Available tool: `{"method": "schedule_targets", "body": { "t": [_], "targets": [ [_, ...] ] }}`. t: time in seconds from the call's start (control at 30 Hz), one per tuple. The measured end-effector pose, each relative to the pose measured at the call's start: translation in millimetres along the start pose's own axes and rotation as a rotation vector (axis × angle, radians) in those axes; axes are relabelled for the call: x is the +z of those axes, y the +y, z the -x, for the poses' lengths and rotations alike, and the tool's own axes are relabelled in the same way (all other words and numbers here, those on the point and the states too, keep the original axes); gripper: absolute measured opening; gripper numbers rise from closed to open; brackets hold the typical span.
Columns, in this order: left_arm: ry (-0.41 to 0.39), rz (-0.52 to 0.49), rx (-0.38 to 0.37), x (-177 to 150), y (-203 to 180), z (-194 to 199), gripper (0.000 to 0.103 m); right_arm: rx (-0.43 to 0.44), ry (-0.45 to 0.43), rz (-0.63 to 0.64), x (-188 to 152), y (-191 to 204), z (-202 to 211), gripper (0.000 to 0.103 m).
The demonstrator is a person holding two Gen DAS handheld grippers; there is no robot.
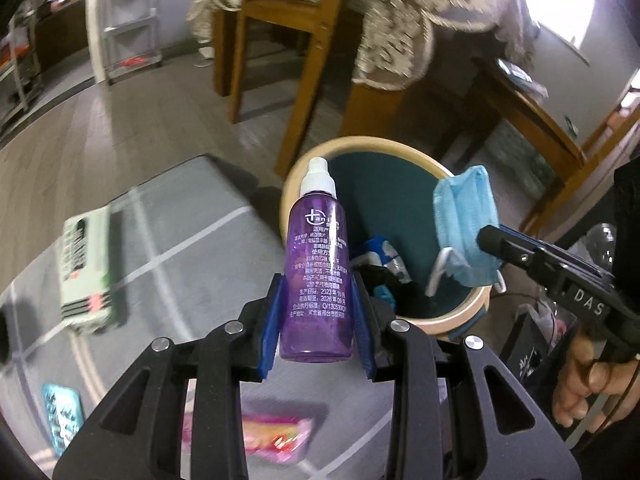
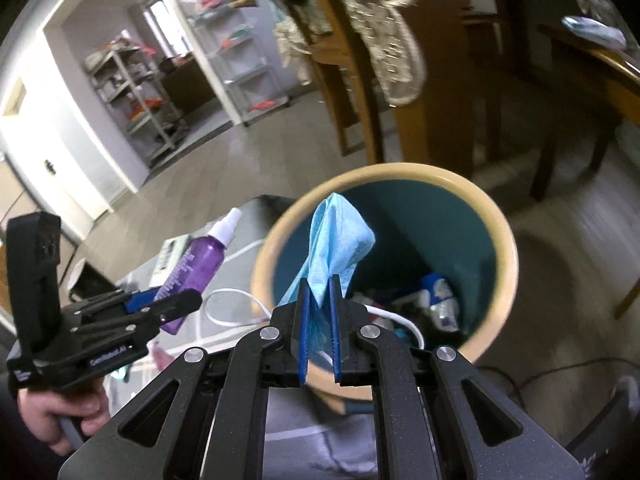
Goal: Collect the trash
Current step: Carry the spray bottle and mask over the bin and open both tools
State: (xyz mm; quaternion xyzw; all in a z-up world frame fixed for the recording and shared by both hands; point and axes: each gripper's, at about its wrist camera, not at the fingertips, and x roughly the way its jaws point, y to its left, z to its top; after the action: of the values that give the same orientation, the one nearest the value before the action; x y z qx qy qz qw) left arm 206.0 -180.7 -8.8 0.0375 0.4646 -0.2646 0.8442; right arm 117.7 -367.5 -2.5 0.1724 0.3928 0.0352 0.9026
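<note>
Your left gripper (image 1: 318, 320) jaws clamp the bottle (image 1: 318, 276) beside the bin (image 1: 460, 312) rim. Your right gripper (image 2: 320, 320) jaws pinch the mask (image 2: 336, 248) above the bin's opening.

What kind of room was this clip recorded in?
Most likely a home dining area: a wooden chair beside a table draped in a lace tablecloth, a grey floor mat, and shelving through a doorway.
</note>
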Motion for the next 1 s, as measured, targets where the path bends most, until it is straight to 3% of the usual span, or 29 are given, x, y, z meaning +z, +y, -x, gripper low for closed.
{"method": "schedule_targets", "body": {
  "t": [0.17, 0.57, 0.87, 1.0],
  "targets": [
    [0.059, -0.058, 0.001, 13.2, -24.2, -32.4, 0.031, -0.051, 0.025, -0.026, -1.4, -15.0, -11.6, 0.01],
    [0.151, -0.138, 0.039, 25.3, -41.3, -74.3, 0.032, -0.095, 0.065, -0.052, -4.6, -29.0, -29.7, 0.011],
    [0.142, -0.128, 0.052, 23.2, -38.1, -71.7, 0.033, -0.093, 0.077, -0.068, -4.3, -31.2, -32.4, 0.028],
    [0.112, -0.119, 0.053, 23.8, -33.5, -60.0, 0.044, -0.088, 0.071, -0.075, -3.5, -31.2, -30.7, 0.042]
  ]
}}
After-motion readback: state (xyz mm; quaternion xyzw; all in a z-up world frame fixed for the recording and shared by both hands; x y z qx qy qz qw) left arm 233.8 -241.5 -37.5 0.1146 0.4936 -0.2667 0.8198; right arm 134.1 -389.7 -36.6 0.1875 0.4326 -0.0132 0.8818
